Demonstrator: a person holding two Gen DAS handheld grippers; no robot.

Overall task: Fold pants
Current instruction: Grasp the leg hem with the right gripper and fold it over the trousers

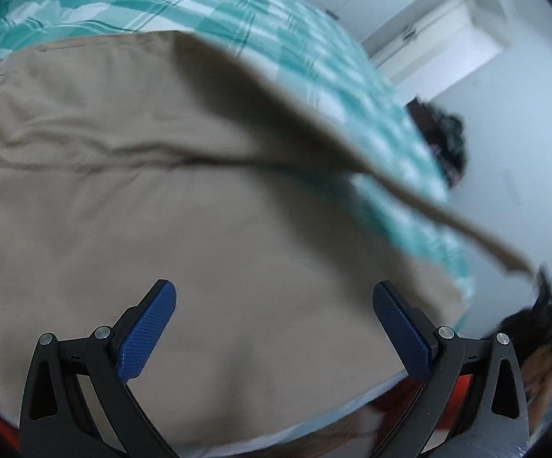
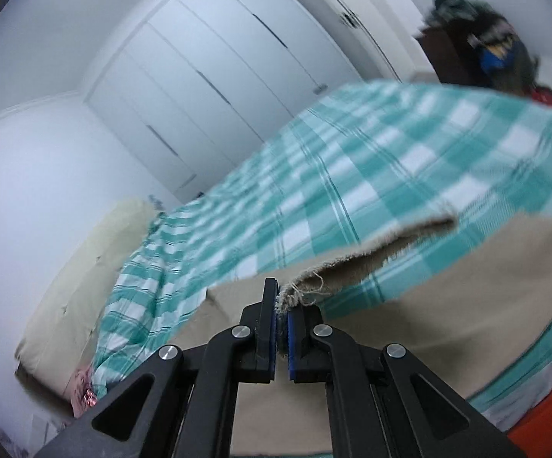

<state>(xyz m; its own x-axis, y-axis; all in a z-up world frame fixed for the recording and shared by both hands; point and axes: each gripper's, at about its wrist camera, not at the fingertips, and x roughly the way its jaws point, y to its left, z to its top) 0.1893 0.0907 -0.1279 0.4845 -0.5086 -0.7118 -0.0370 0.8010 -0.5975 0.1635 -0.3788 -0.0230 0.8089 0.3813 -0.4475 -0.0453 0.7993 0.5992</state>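
Tan pants (image 1: pixel 154 206) lie spread on a bed with a teal and white checked sheet (image 1: pixel 260 11). My left gripper (image 1: pixel 274 305) is open and empty, just above the flat tan cloth. One pant leg (image 1: pixel 352 141) is lifted and stretches off to the right. My right gripper (image 2: pixel 281 305) is shut on the frayed hem (image 2: pixel 352 263) of that leg and holds it above the bed. More of the pants (image 2: pixel 467 294) lie below it.
The checked sheet (image 2: pixel 352 168) covers the bed. A cream pillow (image 2: pixel 85 278) lies at its far left. White wardrobe doors (image 2: pixel 215 76) stand behind. A dark pile of clothes (image 2: pixel 482 45) sits at the back right. An orange edge (image 2: pixel 551 420) shows below the mattress.
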